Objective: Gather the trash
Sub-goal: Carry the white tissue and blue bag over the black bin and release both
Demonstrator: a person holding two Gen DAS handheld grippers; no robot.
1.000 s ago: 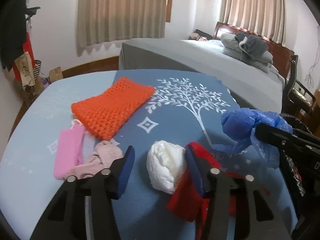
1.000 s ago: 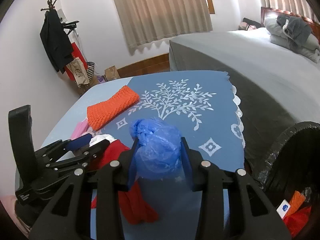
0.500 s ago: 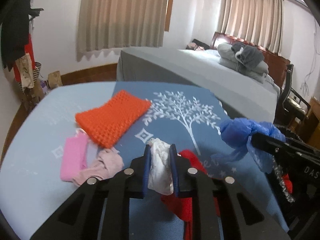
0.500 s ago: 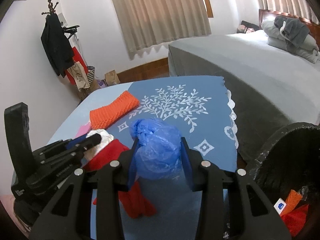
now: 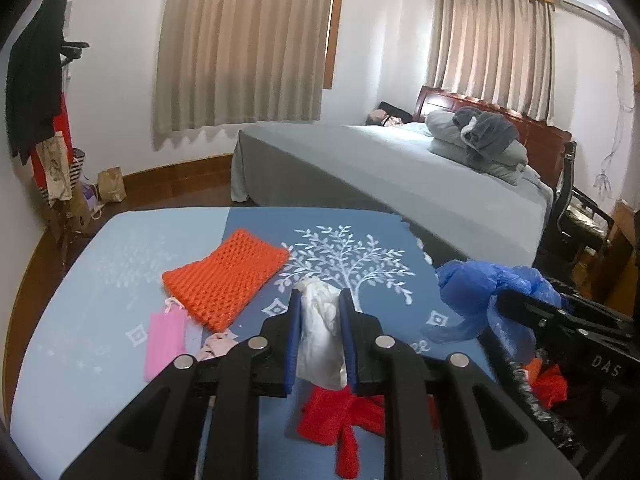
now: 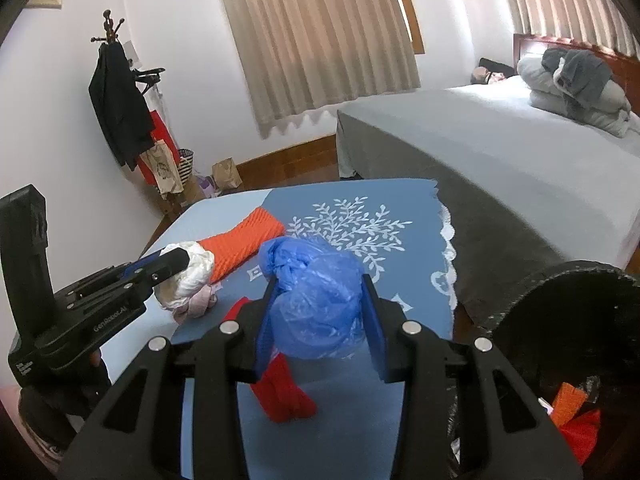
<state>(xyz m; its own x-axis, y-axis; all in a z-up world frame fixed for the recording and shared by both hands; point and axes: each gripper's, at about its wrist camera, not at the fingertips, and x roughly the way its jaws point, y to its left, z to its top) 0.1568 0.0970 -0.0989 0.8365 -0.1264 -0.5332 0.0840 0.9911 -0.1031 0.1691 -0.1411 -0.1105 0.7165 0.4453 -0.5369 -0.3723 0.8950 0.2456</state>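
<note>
My left gripper [image 5: 320, 336] is shut on a crumpled white wad [image 5: 320, 332], lifted above the blue tablecloth [image 5: 360, 240]; from the right wrist view the same left gripper [image 6: 176, 268] pinches the white wad [image 6: 188, 276]. My right gripper [image 6: 320, 312] is shut on a knotted blue plastic bag [image 6: 316, 300], which also shows at the right of the left wrist view as the blue bag [image 5: 480, 296]. A red cloth [image 5: 344, 412] lies on the table under both grippers. An orange foam net [image 5: 224, 276] and pink pieces [image 5: 164, 344] rest further left.
A black trash bin [image 6: 560, 320] stands at the table's right edge, with orange and red scraps [image 6: 572, 412] inside. A grey bed [image 5: 400, 172] fills the space behind the table. A coat rack [image 6: 120, 108] with bags stands by the far wall.
The left gripper closed on the white wad and lifted it off the table. Both grippers rose, the right one still holding the blue bag.
</note>
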